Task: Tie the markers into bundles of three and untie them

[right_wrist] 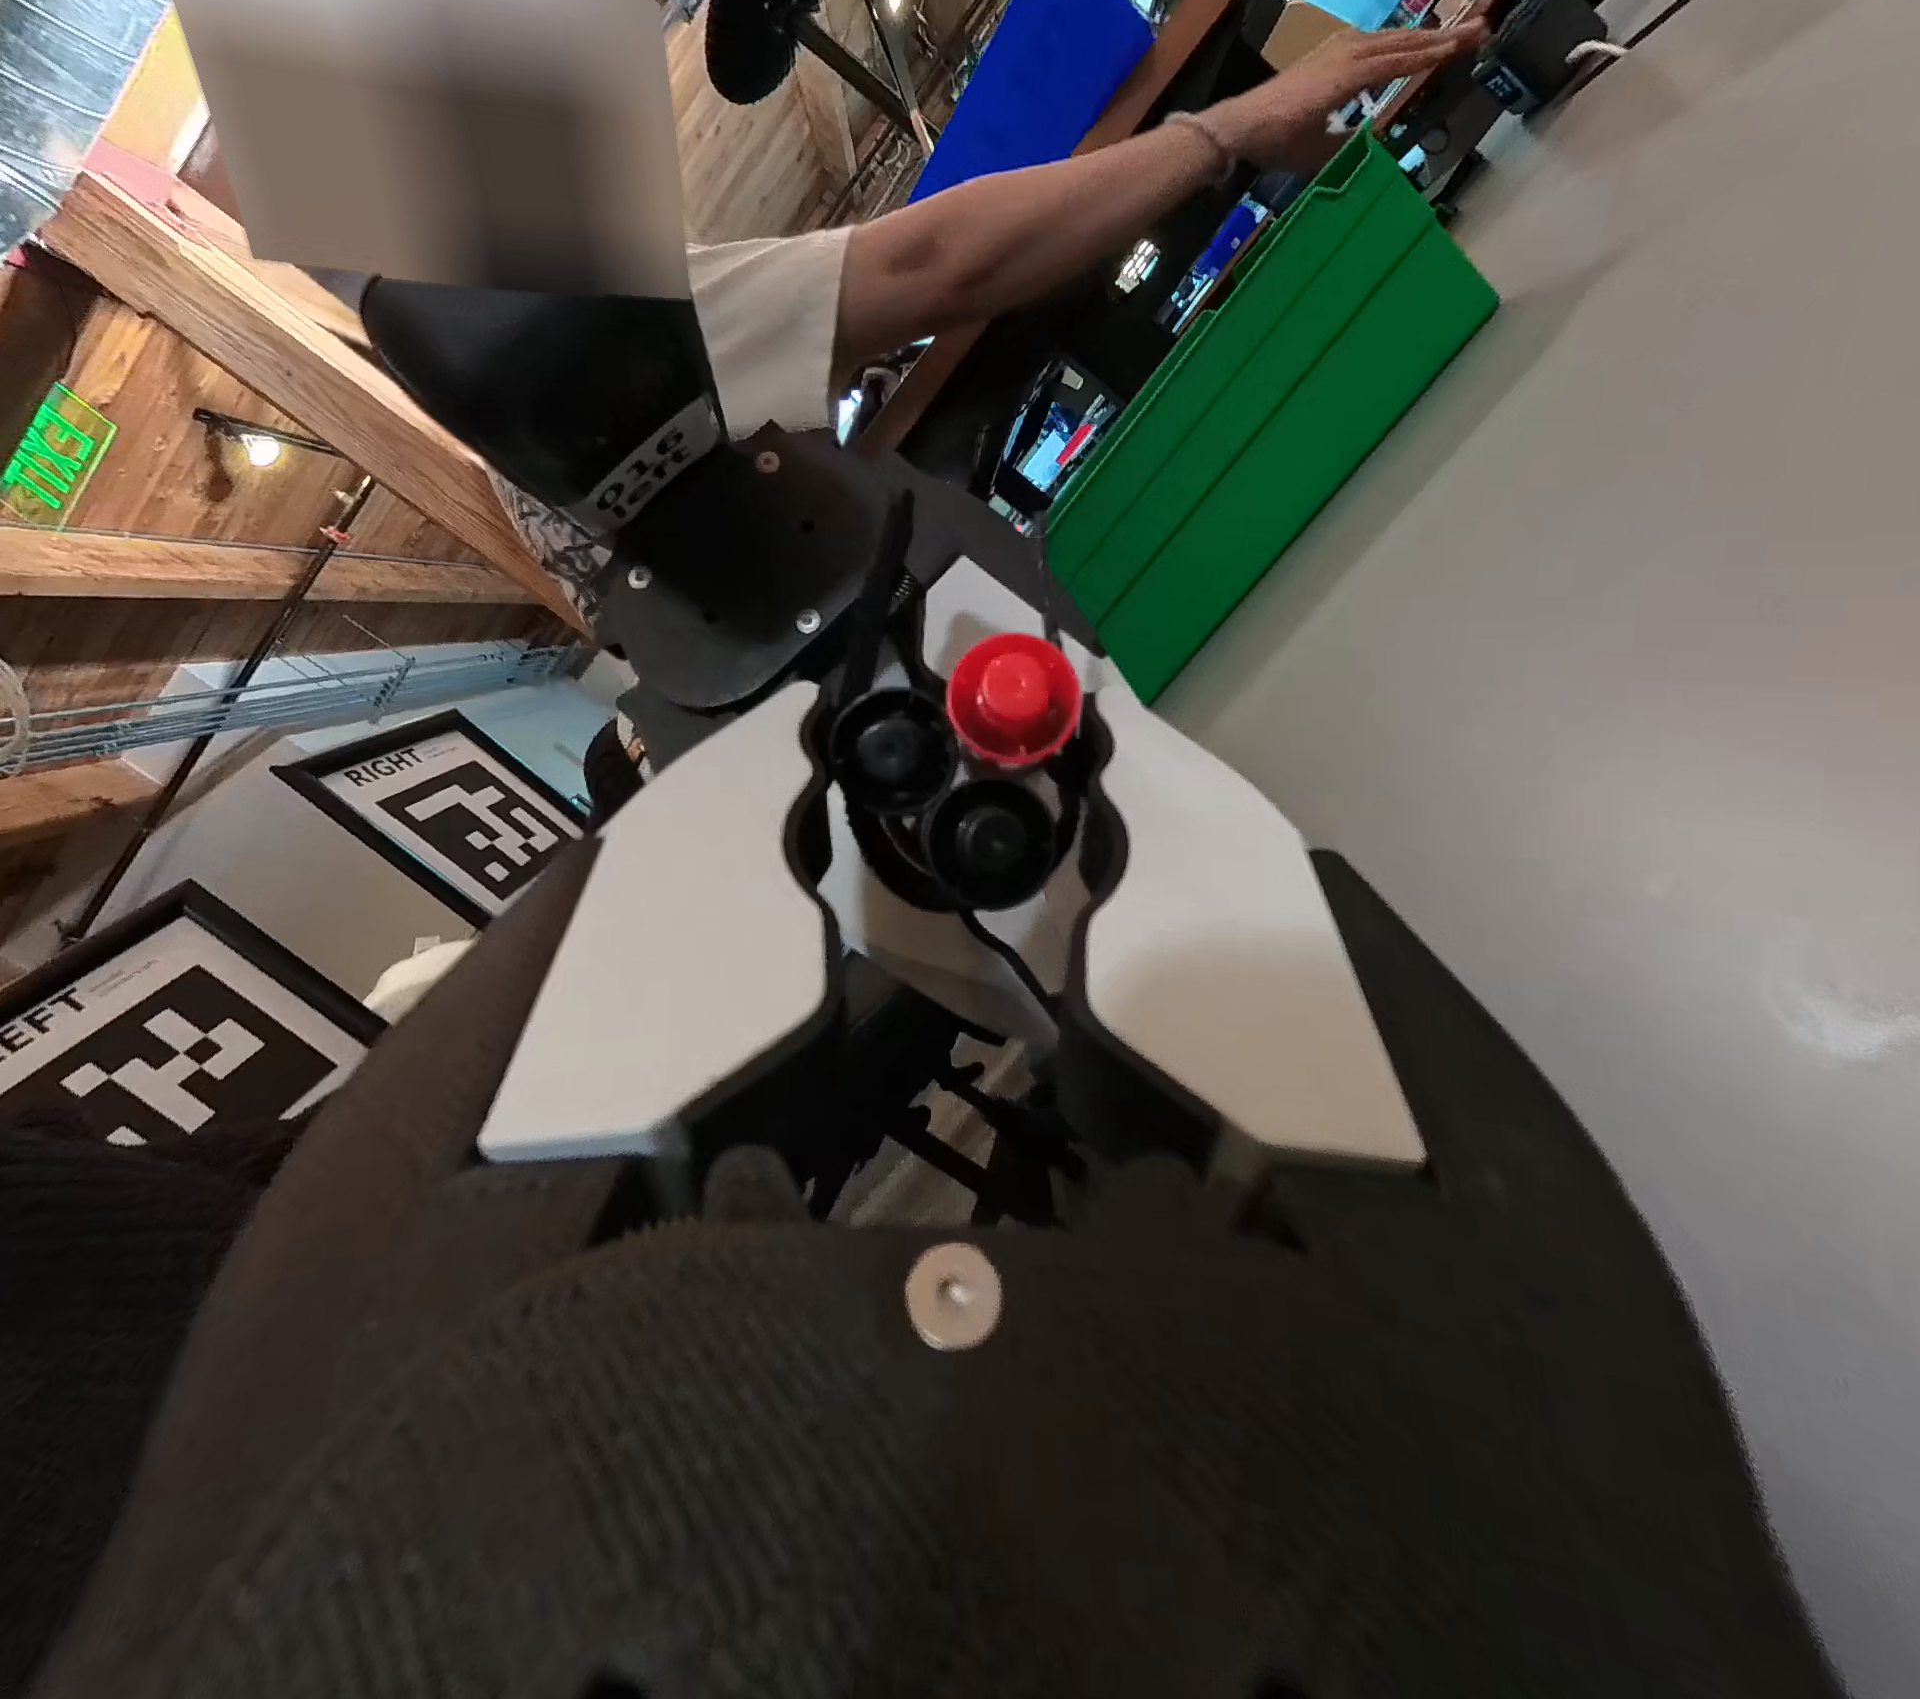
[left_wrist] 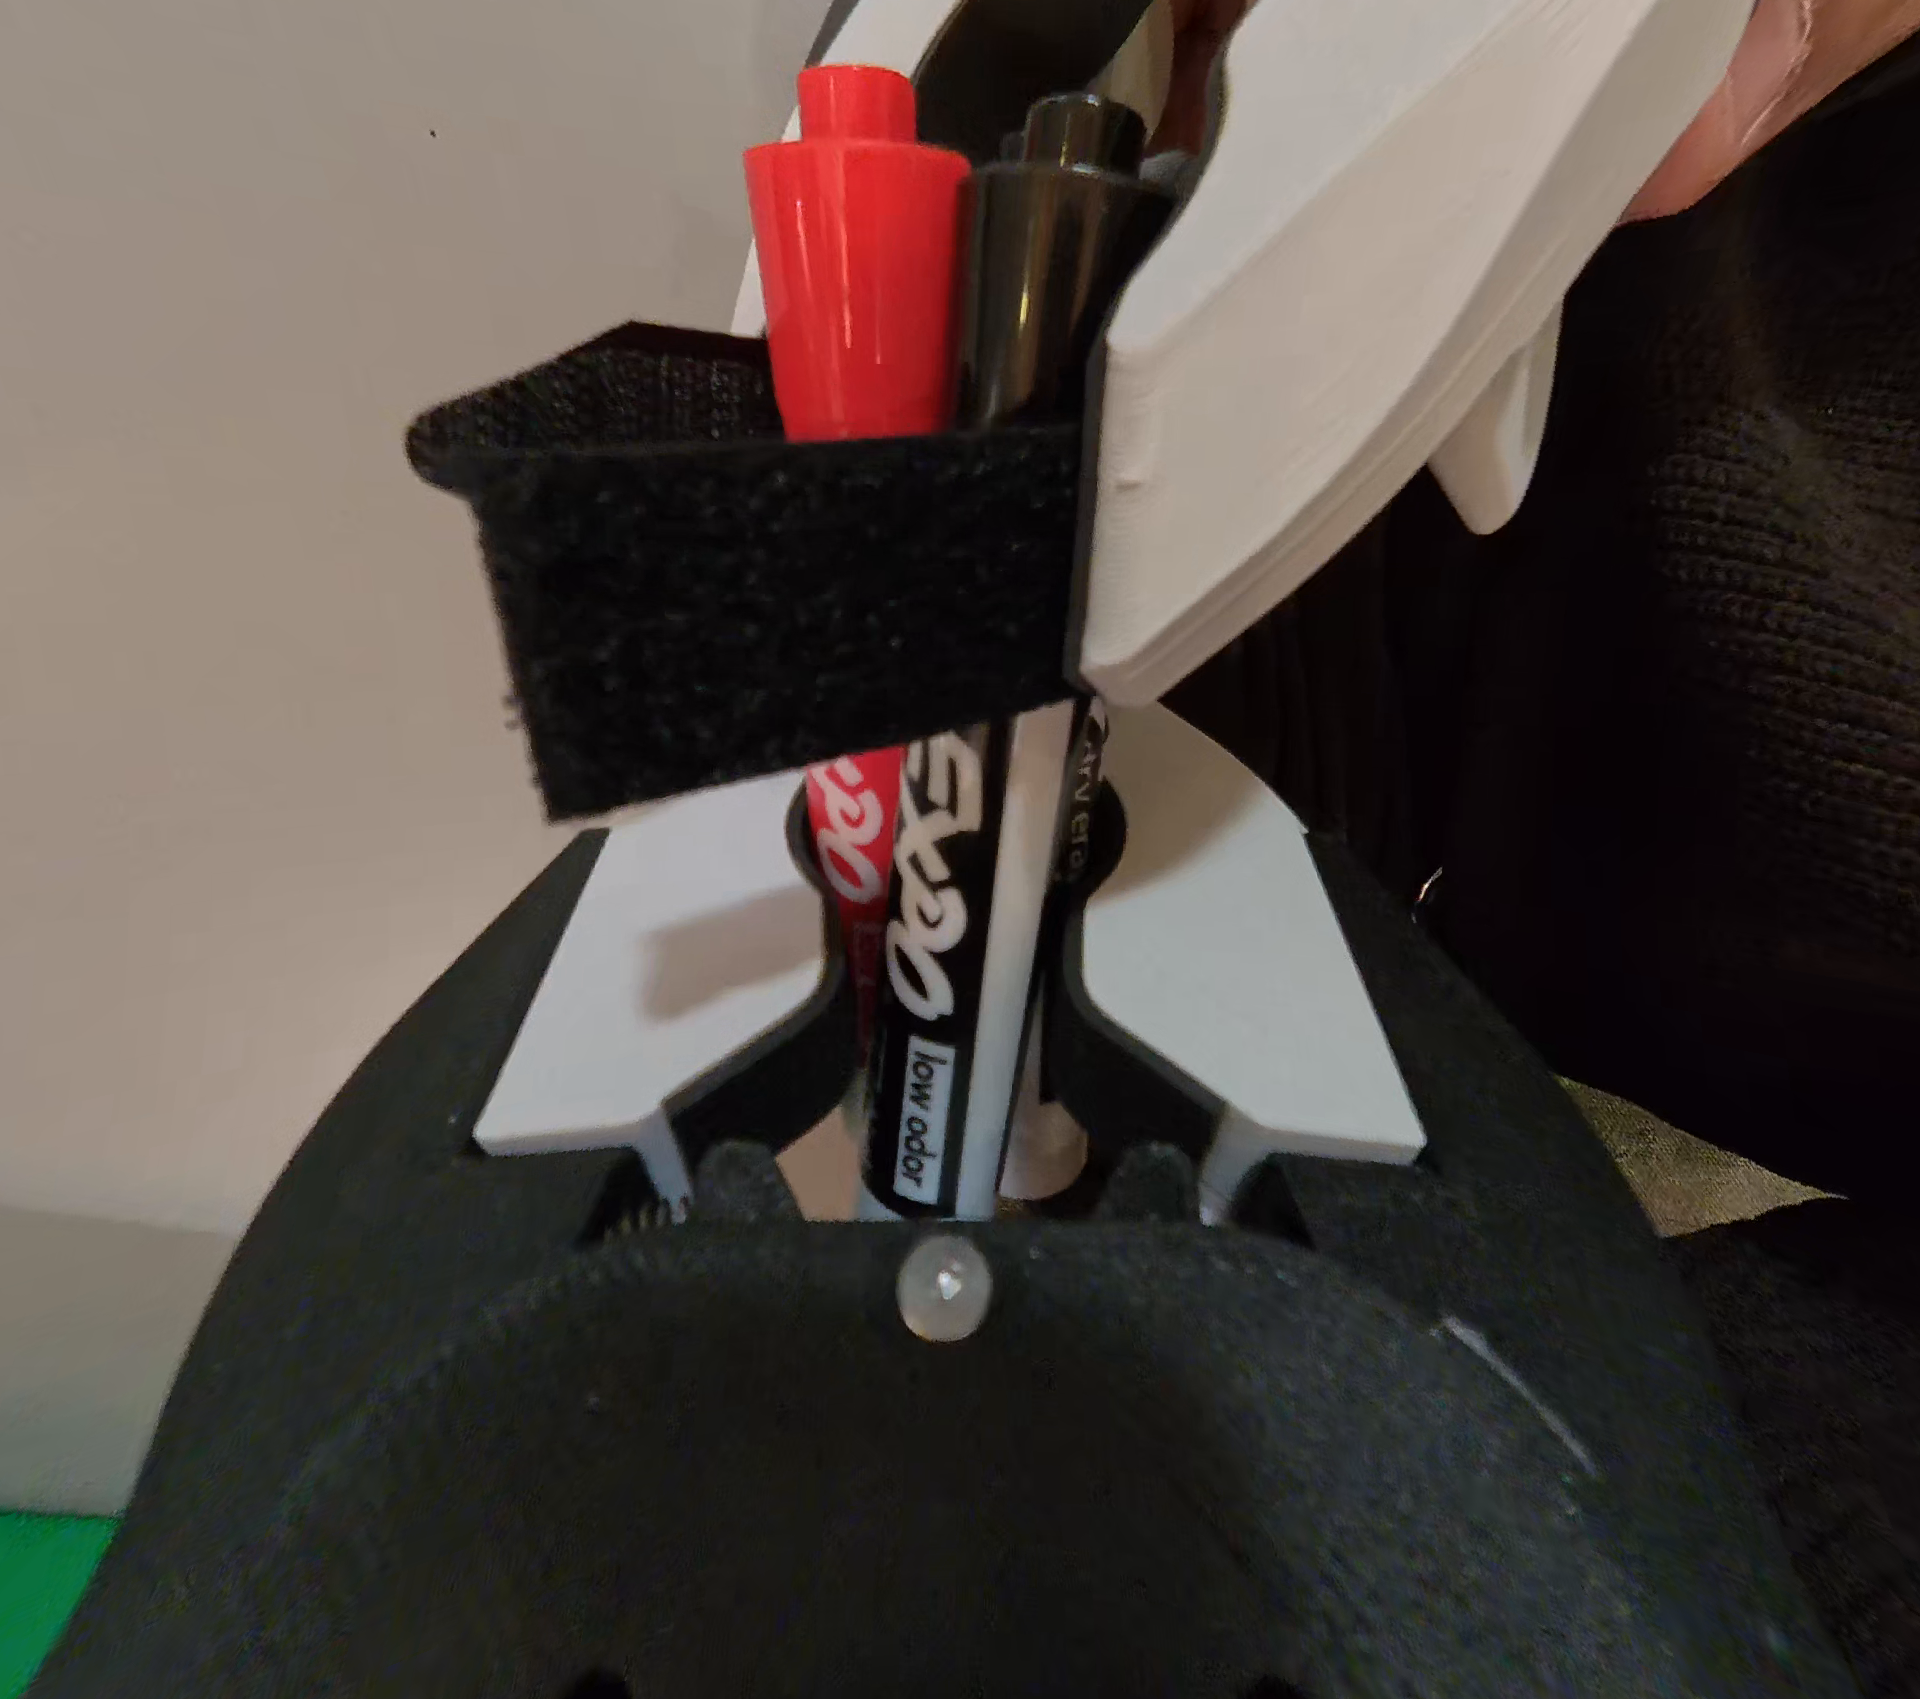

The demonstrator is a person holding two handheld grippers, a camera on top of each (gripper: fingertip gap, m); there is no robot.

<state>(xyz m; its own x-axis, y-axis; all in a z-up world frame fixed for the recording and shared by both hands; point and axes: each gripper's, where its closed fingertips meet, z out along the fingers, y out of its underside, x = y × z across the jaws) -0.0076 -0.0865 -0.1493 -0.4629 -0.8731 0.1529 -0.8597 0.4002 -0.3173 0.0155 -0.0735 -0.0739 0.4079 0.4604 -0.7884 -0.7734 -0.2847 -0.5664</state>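
Observation:
A bundle of three markers, one red [left_wrist: 852,278] and two black [left_wrist: 1039,278], stands upright between my left gripper's [left_wrist: 956,839] white fingers, which are shut on the barrels. A black velcro strap [left_wrist: 748,600] wraps the bundle below the caps, with a loose fold sticking out to the left. My right gripper comes in from the upper right, and its white finger [left_wrist: 1299,402] presses the strap's end against the markers. In the right wrist view my right gripper [right_wrist: 956,735] is closed around the cap ends: the red cap [right_wrist: 1013,704] and two black caps [right_wrist: 894,745]. The left gripper's black body [right_wrist: 727,579] lies just beyond.
Stacked green bins [right_wrist: 1268,423] stand on the white table [right_wrist: 1558,610] to the right. A person's bare arm [right_wrist: 1039,215] reaches across the background. Framed black-and-white tag boards [right_wrist: 457,818] lean at the lower left. A hand [left_wrist: 1818,39] and a dark sleeve fill the right of the left wrist view. The left gripper's tips are roughly 7 cm from the right gripper's.

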